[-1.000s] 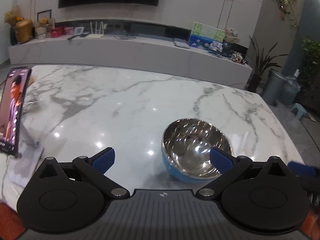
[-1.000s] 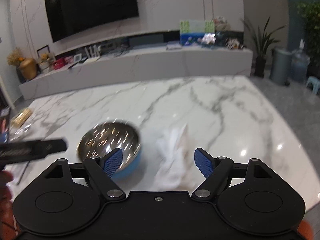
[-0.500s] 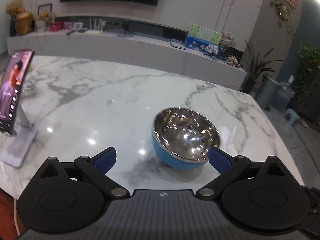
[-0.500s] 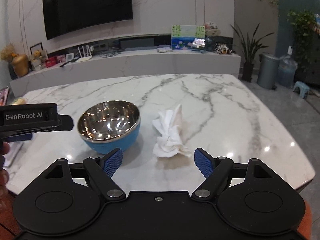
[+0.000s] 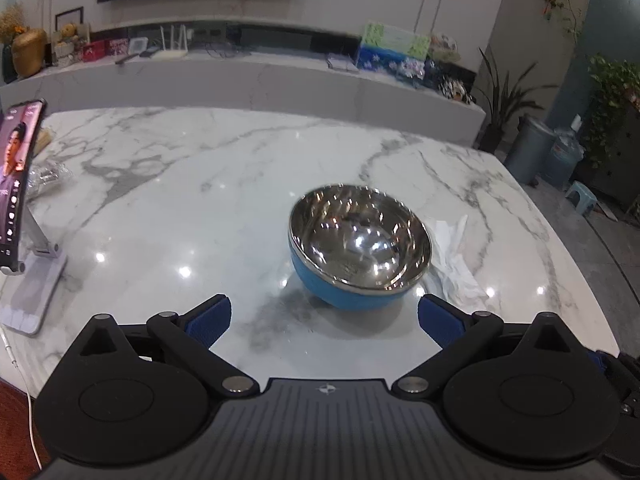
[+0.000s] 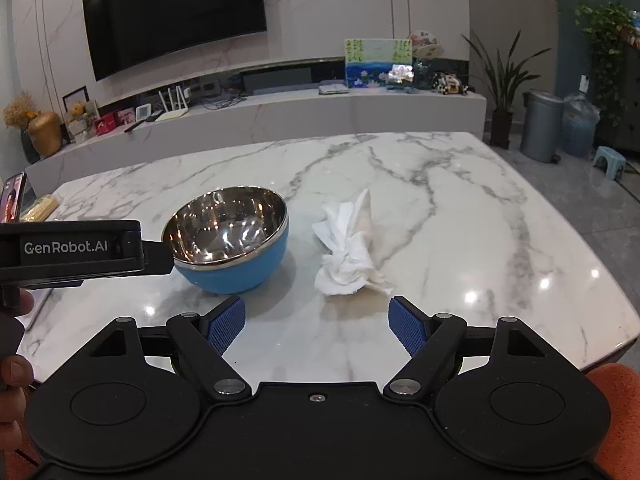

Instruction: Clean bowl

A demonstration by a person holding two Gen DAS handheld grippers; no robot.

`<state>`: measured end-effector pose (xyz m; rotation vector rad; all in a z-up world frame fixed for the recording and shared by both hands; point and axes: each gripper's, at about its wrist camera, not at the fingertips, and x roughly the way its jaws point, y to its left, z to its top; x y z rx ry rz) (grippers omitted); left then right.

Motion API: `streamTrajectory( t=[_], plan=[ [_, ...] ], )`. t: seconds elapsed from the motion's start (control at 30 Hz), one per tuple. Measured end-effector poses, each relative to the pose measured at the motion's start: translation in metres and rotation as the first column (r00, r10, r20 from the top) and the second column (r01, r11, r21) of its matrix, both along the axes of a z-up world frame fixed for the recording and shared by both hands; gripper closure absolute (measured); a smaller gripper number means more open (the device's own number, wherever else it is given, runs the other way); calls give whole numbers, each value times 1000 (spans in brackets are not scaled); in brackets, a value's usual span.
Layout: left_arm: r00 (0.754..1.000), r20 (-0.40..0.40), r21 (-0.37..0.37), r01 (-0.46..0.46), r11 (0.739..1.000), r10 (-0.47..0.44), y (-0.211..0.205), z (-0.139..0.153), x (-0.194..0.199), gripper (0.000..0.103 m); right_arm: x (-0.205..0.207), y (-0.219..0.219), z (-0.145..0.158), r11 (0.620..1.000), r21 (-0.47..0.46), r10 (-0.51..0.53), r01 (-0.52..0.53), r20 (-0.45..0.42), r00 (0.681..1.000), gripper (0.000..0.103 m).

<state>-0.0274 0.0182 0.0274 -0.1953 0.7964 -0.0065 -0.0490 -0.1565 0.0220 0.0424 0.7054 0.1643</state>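
Note:
A bowl (image 5: 360,248) with a shiny steel inside and blue outside stands on the marble table (image 5: 200,184); it also shows in the right wrist view (image 6: 230,242). A crumpled white tissue (image 6: 350,256) lies just right of it, partly hidden behind the bowl in the left wrist view (image 5: 452,256). My left gripper (image 5: 324,320) is open and empty, short of the bowl; its body (image 6: 72,250) reaches in beside the bowl's left rim. My right gripper (image 6: 318,324) is open and empty, short of the tissue.
A phone on a stand (image 5: 18,200) is at the table's left edge, with a clear wrapper (image 5: 48,174) behind it. A long TV bench (image 6: 280,120) runs behind the table. A bin (image 6: 542,126) and a small stool (image 6: 610,160) stand on the floor at right.
Both grippers have pulled back and risen, so bowl and tissue sit farther ahead. The left gripper's right finger has come away from the bowl's rim. Both stay open.

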Motion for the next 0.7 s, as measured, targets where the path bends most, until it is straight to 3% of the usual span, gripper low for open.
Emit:
streamTrajectory(
  t=[0.17,0.7],
  plan=[
    [1000,-18,58,-4,998,5,-7,-5,6,1,1,2,-3,1000,-10,9,-9,7,1000,26],
    [991,-129,80,-26,996,37,0,-26,23,3,25,6,-21,1000,-23,6,-8,-74,997,26]
  ],
)
